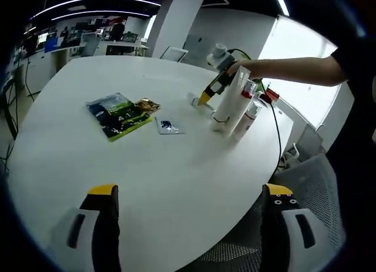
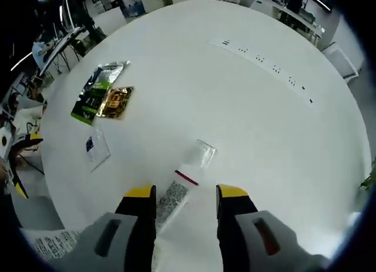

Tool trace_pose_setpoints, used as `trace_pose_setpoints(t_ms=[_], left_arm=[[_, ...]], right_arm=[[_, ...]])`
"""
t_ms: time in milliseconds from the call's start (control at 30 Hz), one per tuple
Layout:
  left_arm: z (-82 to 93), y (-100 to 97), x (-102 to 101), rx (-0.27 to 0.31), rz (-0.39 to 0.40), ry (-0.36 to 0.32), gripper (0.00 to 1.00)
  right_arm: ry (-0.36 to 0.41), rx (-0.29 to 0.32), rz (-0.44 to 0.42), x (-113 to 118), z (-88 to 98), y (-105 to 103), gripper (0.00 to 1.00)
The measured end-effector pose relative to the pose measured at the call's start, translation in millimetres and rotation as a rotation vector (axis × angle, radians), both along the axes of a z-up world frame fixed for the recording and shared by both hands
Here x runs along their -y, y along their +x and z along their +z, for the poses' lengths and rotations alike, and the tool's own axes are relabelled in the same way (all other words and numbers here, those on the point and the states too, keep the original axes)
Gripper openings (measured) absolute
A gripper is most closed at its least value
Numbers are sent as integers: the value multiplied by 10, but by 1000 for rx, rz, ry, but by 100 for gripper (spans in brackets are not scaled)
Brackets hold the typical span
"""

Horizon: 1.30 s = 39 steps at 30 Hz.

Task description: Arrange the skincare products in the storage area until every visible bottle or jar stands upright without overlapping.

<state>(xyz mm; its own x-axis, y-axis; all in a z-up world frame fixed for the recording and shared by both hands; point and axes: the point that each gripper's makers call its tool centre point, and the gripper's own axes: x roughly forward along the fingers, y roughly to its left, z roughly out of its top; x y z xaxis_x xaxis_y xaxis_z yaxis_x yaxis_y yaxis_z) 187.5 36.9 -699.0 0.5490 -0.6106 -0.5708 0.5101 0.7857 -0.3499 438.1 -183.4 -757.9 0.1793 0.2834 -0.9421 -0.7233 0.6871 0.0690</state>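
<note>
So in my left gripper view the left gripper (image 1: pixel 191 204) has its fingers spread wide with nothing between them, hovering over bare white tabletop (image 1: pixel 147 166) near the curved front edge. Plenty of open room ahead of it.

The right gripper (image 2: pixel 187 197) has its fingers at a narrower gap, straddling a white tube (image 2: pixel 176 198) with a clear cap (image 2: pixel 202 151) and a red band. I can't tell if the pads are actually pinching it or just sitting either side. In the left gripper view I see that same gripper (image 1: pixel 207 97) across the tabletop, held in a person's hand (image 1: pixel 238 66), with its yellow tips down among a cluster of upright white tubes (image 1: pixel 229 104) and a red-capped bottle (image 1: pixel 251 114) close to the far right edge.

Off to the left there are sachets lying flat: a green-black one (image 1: pixel 117 116), a gold one (image 1: pixel 147 106) overlapping its corner, and a small clear one with a dark label (image 1: pixel 169 126) just beside them. Big open stretch of tabletop between those and the tubes. A mesh chair (image 1: pixel 305 178) sits below the tabletop edge on the right.
</note>
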Motion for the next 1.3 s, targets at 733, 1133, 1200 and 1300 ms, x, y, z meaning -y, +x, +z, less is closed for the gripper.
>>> trace_pose_setpoints(t_ms=[733, 1133, 1200, 1300], left_arm=[[-64, -15, -9, -16, -12, 17, 93], [-83, -20, -20, -23, -12, 19, 93], [-86, -20, -22, -24, -12, 20, 92], [-75, -21, -5, -24, -13, 16, 92]], right_arm=[[-116, -7, 112, 133, -88, -85, 20], [-115, 5, 131, 154, -98, -71, 20], [-107, 11, 130, 148, -96, -77, 20], [-87, 18, 107, 161, -90, -86, 20]])
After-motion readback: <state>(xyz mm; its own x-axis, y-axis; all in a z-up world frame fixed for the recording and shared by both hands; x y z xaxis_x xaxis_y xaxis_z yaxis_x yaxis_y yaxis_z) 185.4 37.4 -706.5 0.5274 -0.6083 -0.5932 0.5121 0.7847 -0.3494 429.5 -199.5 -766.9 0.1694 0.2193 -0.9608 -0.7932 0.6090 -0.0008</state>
